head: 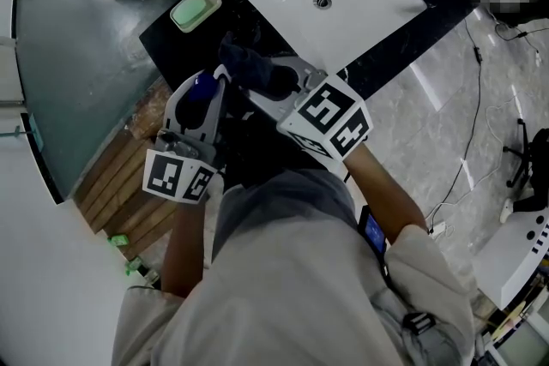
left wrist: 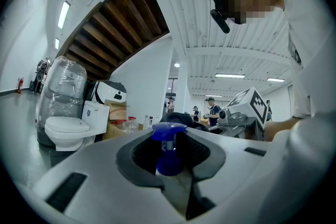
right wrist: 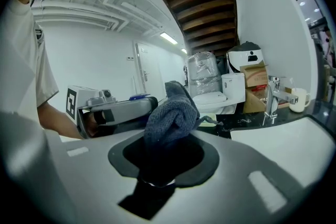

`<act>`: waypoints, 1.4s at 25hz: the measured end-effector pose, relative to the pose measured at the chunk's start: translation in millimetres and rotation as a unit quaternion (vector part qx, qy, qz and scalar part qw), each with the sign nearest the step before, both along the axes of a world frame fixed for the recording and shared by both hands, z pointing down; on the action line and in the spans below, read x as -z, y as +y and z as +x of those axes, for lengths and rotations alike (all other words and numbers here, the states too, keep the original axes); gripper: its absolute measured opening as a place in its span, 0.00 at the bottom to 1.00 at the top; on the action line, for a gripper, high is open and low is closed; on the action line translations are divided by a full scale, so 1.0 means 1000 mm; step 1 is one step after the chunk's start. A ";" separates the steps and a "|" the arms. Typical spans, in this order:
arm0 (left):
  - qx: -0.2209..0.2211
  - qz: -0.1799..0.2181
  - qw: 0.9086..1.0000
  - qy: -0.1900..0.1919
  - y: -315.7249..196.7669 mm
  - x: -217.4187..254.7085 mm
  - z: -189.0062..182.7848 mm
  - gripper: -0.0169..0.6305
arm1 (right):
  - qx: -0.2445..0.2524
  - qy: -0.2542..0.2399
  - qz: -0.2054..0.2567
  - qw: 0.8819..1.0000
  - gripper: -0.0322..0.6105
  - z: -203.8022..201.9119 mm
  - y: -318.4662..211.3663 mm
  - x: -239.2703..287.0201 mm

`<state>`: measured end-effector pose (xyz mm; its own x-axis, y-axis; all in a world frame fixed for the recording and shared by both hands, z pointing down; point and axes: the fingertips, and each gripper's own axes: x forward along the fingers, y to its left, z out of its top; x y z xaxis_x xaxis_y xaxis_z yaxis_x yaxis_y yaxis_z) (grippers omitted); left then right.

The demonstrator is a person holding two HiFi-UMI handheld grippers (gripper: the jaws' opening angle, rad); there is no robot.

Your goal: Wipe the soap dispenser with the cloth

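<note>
- Over the near edge of the black table [head: 171,47], the left hand-held gripper [head: 208,86] is clamped on the blue soap dispenser [left wrist: 169,161], holding it upright in the air; the right hand-held gripper [right wrist: 164,157] is closed on a bunched grey cloth [right wrist: 170,115], just beside the dispenser; whether they touch I cannot tell.
- Risk: a hard sideways rub could twist the bottle between the pads or push it out, since only two pads hold its smooth body; it would likely drop onto the table or the floor.
- Risk: pressing down on the pump head could squirt soap onto the cloth and the jaws.
- Risk: the cloth is held as a loose wad; dragging it could pull it free.
- Count: one soap dispenser; one cloth; two hand-held grippers; one white sink [head: 360,4]; one green soap dish [head: 196,9].
</note>
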<state>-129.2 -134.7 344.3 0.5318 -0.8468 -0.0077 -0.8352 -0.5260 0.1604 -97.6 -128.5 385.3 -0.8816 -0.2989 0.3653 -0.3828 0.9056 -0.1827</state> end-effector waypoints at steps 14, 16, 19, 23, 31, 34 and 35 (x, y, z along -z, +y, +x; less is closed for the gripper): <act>0.005 0.003 1.000 -0.001 0.001 0.001 0.001 0.16 | -0.021 0.011 -0.028 0.999 0.20 0.007 -0.006 -0.024; 0.005 0.004 1.000 -0.002 0.000 0.002 0.001 0.16 | -0.021 0.012 -0.029 0.999 0.20 0.007 -0.007 -0.026; 0.004 0.004 1.000 -0.004 0.000 0.001 0.002 0.16 | -0.023 0.018 -0.033 0.999 0.20 0.008 -0.007 -0.032; 0.002 0.004 1.000 -0.005 0.001 0.000 0.002 0.16 | -0.026 0.024 -0.043 0.998 0.20 0.010 -0.004 -0.042; 0.001 0.007 1.000 -0.011 0.001 0.001 0.004 0.16 | -0.029 0.033 -0.058 0.997 0.20 0.011 -0.004 -0.056; 0.000 0.008 1.000 -0.014 0.000 0.002 0.006 0.16 | -0.029 0.038 -0.064 0.997 0.20 0.013 -0.004 -0.062; 0.000 0.009 1.000 -0.014 0.000 0.002 0.006 0.16 | -0.029 0.040 -0.065 0.997 0.20 0.014 -0.004 -0.064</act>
